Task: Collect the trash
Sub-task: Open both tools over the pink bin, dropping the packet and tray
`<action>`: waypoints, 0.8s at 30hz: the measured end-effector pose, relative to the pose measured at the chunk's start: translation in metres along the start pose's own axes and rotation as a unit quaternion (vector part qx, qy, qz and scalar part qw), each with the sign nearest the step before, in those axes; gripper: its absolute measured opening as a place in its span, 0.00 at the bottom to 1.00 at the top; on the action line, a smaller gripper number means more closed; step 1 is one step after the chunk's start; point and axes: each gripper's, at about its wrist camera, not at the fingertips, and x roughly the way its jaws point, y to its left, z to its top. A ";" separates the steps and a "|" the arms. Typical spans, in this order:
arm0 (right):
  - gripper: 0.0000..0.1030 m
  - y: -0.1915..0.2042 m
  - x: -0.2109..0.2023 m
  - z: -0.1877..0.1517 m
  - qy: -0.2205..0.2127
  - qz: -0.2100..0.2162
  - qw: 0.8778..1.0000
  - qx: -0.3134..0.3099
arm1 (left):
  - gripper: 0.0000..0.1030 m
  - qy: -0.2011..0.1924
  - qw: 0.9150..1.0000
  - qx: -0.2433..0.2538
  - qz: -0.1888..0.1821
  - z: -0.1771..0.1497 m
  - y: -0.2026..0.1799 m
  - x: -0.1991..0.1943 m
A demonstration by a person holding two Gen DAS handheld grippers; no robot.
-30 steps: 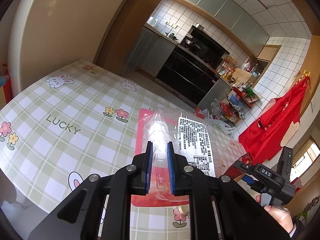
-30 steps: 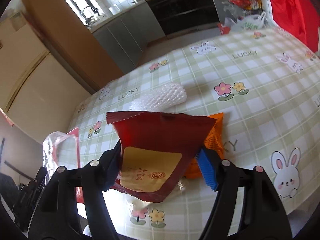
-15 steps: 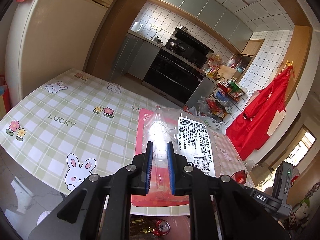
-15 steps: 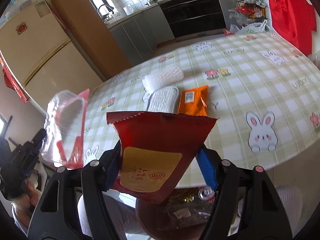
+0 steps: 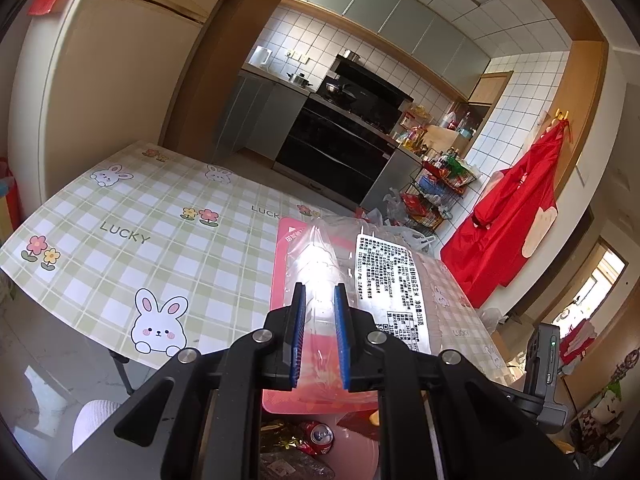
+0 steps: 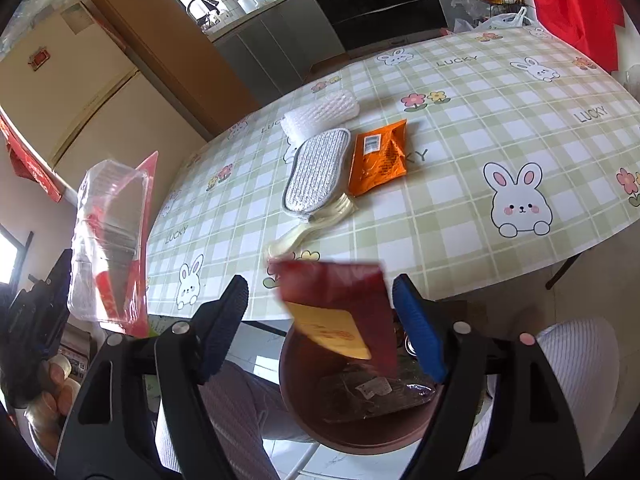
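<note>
The left tongs (image 5: 320,334) are clenched on a clear plastic blister pack (image 5: 340,280) with a red card backing and a white printed label, held up past the near edge of the bench (image 5: 160,240), which wears a green-checked cloth with rabbits and flowers. The right tongs (image 6: 320,320) have just been opening: their pads stand clear of a dark red snack wrapper (image 6: 336,312) with a yellow label, which hangs blurred and tilted between the jaws, touching neither, above a round brown trash bin (image 6: 352,432) that sits below the bench edge. Inside the bin lies a dark wrapper, and the left view shows a red drink can (image 5: 320,436) there too. On the bench, well apart from the tongs, lie an orange packet (image 6: 378,158), a silver mesh brush with a pale handle (image 6: 316,172) just beside it, and a roll of bubble wrap (image 6: 320,114) behind.
</note>
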 end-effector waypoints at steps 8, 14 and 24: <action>0.91 -0.013 -0.018 0.009 -0.051 -0.021 0.998 0.022 | 0.14 0.016 1.000 0.014 -0.003 -0.005 -0.004 0.012; 0.94 -0.023 -0.054 0.026 -0.116 -0.042 0.992 0.030 | 0.14 0.042 0.997 0.059 -0.011 -0.019 -0.021 0.021; 0.94 -0.050 -0.081 0.034 -0.155 -0.042 0.985 0.059 | 0.14 0.083 0.985 0.146 -0.046 -0.046 -0.063 0.036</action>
